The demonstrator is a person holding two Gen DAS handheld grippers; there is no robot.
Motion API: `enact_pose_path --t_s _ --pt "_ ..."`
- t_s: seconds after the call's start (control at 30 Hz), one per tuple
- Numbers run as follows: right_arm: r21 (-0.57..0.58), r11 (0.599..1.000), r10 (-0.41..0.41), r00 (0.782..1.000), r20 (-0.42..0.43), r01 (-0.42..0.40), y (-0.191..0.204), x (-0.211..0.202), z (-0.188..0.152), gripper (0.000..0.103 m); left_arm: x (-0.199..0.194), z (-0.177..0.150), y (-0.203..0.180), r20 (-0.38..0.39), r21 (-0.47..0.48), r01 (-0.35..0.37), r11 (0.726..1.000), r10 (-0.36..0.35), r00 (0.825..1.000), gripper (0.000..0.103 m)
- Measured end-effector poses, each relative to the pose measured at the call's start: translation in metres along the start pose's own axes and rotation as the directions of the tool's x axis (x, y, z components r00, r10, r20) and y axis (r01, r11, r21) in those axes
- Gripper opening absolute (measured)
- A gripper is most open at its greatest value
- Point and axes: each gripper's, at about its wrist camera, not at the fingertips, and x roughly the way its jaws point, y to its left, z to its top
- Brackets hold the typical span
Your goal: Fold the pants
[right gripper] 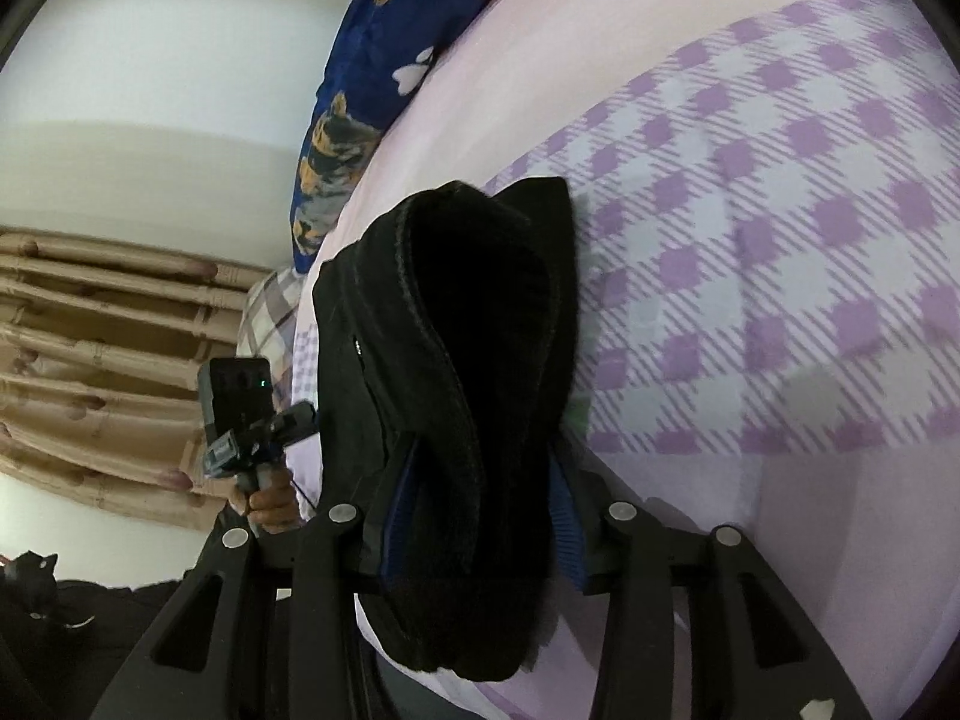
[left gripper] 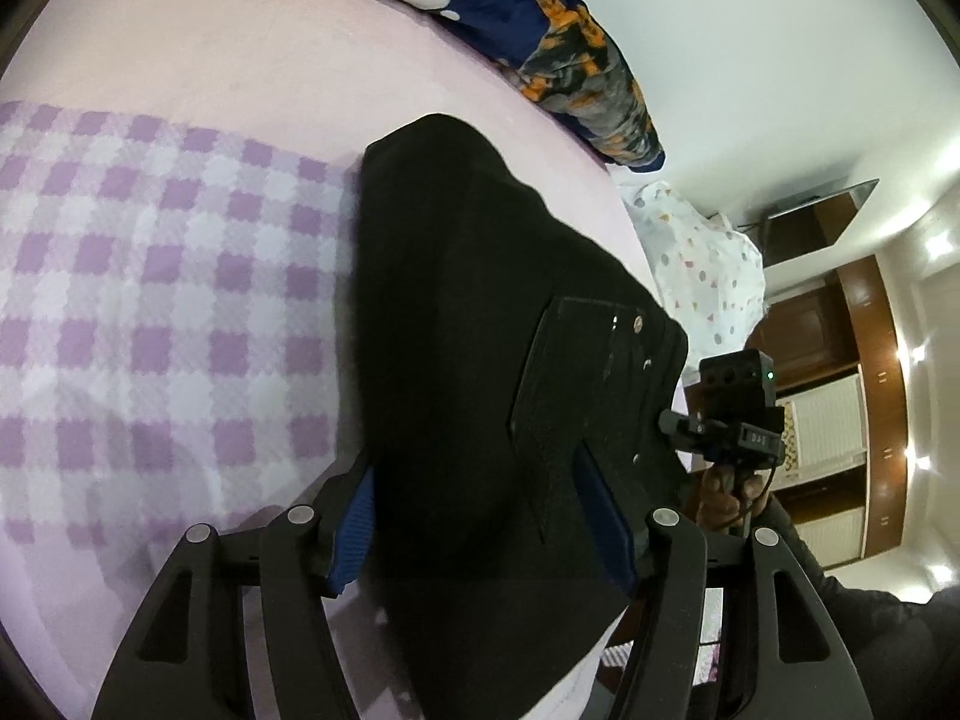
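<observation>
Pink bed [left gripper: 180, 48] with a lilac checked sheet [left gripper: 150, 300] is covered in part by black pants [left gripper: 480, 312], lifted at the near edge. Fabric is clamped by left tool [left gripper: 480, 516] and right tool [right gripper: 480, 510], pads part-closed.

Almost nothing here can be read. In the left wrist view, the right gripper [left gripper: 729, 420] carries a small grey label on its dark body with pale marks that look like letters or digits, but they are too small and blurred to make out. A green light glows on the camera block above it; it is a lamp, not a sign. The right wrist view shows no legible writing, only a green light on the left gripper [right gripper: 252, 414].
</observation>
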Motion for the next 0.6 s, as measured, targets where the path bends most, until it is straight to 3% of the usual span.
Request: enact_pose_path --t_s 0.17,0.27,0.3,0.37,0.6 --pt "-0.008 1.0 0.013 0.999 -0.03 -0.014 0.004 0.012 0.008 0.04 0.002 0.004 0.001 0.007 -0.02 0.021 1.0 -0.021 1.0 0.063" --pt "0.009 1.0 0.008 1.0 -0.01 -0.008 0.007 0.017 0.01 0.039 0.004 0.003 -0.004 0.021 -0.003 -0.007 1.0 0.007 1.0 0.06" --pt "0.01 1.0 -0.003 1.0 0.003 0.003 0.008 0.016 0.007 0.036 0.003 0.001 -0.007 0.03 0.009 -0.031 0.999 0.031 0.999 0.058" --pt "-0.001 0.999 -0.036 0.999 0.037 0.036 0.011 0.014 0.0 0.032 0.004 -0.004 -0.015 0.048 0.046 -0.125 0.991 0.123 0.991 0.041" --pt "0.018 0.991 -0.135 0.98 0.143 0.134 0.034 0.007 -0.017 0.027 0.01 -0.008 -0.039 0.078 0.097 -0.326 0.94 0.319 0.944 0.028"
